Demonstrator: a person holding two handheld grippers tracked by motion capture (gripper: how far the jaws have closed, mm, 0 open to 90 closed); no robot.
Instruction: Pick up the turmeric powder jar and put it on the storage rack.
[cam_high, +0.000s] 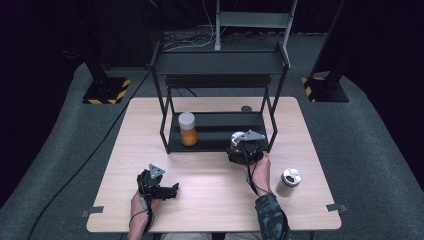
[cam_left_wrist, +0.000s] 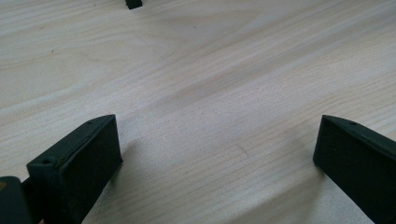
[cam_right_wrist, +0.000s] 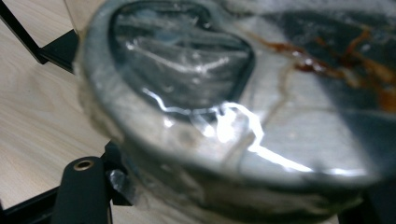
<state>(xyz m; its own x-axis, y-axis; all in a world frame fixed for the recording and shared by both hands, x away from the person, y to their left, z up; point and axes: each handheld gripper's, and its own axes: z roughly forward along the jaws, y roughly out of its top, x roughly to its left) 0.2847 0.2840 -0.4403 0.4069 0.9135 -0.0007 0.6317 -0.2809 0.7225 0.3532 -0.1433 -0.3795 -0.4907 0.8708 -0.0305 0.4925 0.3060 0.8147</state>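
Two hand-held grippers work at the light wooden counter (cam_high: 215, 200), and the black two-level rack (cam_high: 220, 62) standing on the counter's far half serves as the landmark.

Right hand-held gripper (cam_high: 244, 150) sits at the rack's front right corner, at the edge of the lower shelf (cam_high: 220, 132). Its jaws are closed on a can (cam_right_wrist: 243, 116), pressed against its sides. In the right gripper view the can looms close and blurred: a round silvery top with a raised rim, bright glare streaks across the metal, a dark recessed oval on the lid, and rusty orange-brown streaks toward one side. Whether the can's base rests on the shelf or hangs just above it cannot be told. The high view shows just a sliver of it under the gripper.

Left hand-held gripper (cam_high: 159, 186) rests well in front of the rack's left leg, low over the bare counter. Its jaws stand wide apart with nothing between them, only wood grain showing between the two black pads (cam_left_wrist: 84, 158).

On the lower shelf, toward the rack's left side, stands a jar (cam_high: 188, 129) with orange contents and a white lid. Another can (cam_high: 288, 182), pale with a shiny metal top, stands on the counter in front of the rack and off to its right, beyond the person's right hand (cam_high: 261, 172).
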